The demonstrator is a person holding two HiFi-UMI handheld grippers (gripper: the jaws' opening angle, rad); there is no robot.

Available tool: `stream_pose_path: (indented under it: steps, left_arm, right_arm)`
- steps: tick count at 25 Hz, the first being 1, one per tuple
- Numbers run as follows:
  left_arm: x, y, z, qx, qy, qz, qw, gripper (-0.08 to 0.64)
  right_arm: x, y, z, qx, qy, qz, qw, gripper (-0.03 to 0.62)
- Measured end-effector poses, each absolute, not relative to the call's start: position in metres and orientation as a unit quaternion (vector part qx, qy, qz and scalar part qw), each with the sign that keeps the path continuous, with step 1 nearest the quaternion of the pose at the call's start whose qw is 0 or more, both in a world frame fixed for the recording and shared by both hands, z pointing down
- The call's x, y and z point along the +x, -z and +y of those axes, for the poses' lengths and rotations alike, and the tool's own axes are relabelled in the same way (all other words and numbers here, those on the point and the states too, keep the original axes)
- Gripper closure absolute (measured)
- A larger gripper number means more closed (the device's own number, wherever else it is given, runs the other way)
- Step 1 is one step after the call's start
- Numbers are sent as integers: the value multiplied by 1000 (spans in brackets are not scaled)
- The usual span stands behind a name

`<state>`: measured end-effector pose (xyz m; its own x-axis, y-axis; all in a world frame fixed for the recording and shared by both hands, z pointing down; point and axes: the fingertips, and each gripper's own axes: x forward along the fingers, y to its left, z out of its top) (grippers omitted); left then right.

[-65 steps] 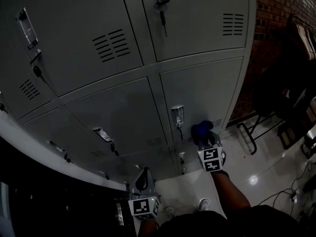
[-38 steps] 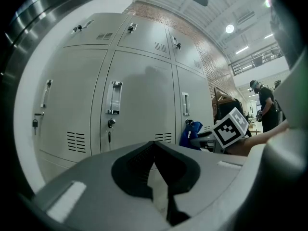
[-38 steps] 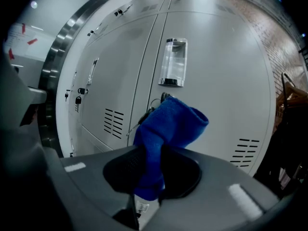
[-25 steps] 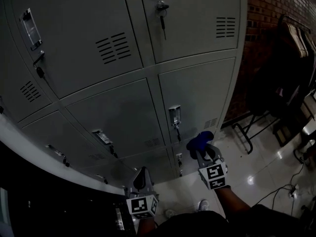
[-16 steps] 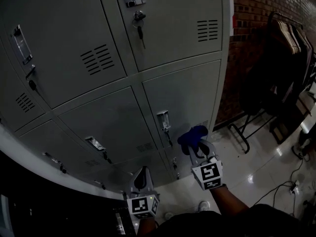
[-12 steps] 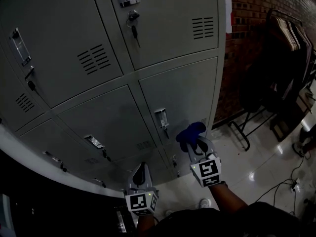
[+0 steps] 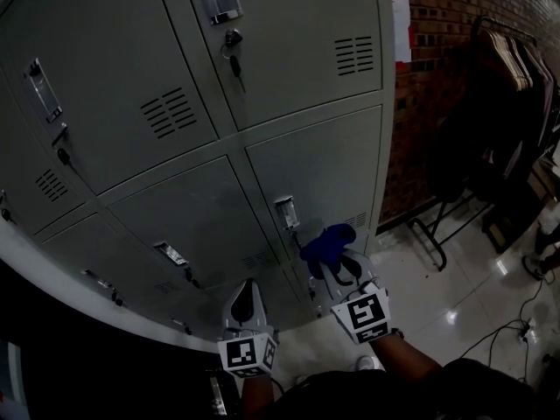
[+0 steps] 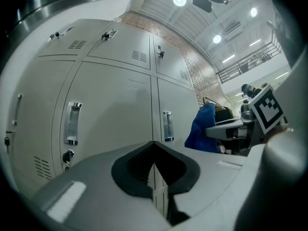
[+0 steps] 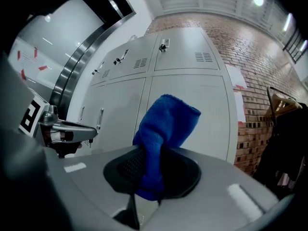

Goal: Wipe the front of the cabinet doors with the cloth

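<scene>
A bank of grey metal cabinet doors [image 7: 324, 169] with vents, handles and hanging keys stands against a brick wall [image 7: 429, 86], over a glossy pale floor [image 7: 455, 296], with a rack of dark garments [image 7: 507, 68] off to the right. The right gripper [image 7: 337, 265] has its jaws clamped on the blue cloth [image 7: 328, 241], which sticks up close before the lower right door beside its handle [image 7: 286, 213]; contact cannot be told. The left gripper [image 7: 246, 294] hangs lower, jaws closed together on nothing.
</scene>
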<state>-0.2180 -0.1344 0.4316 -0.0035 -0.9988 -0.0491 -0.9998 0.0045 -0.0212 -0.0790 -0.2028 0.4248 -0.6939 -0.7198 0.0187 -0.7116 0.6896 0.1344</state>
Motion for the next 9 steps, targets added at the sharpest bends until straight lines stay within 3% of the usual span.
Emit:
stream_pose_path:
  steps: [9]
  left_arm:
    - [-218,-425,-138,-709,-14,704,38,543]
  right_arm:
    - [-85,-425,-196,379,65,-922,42,525]
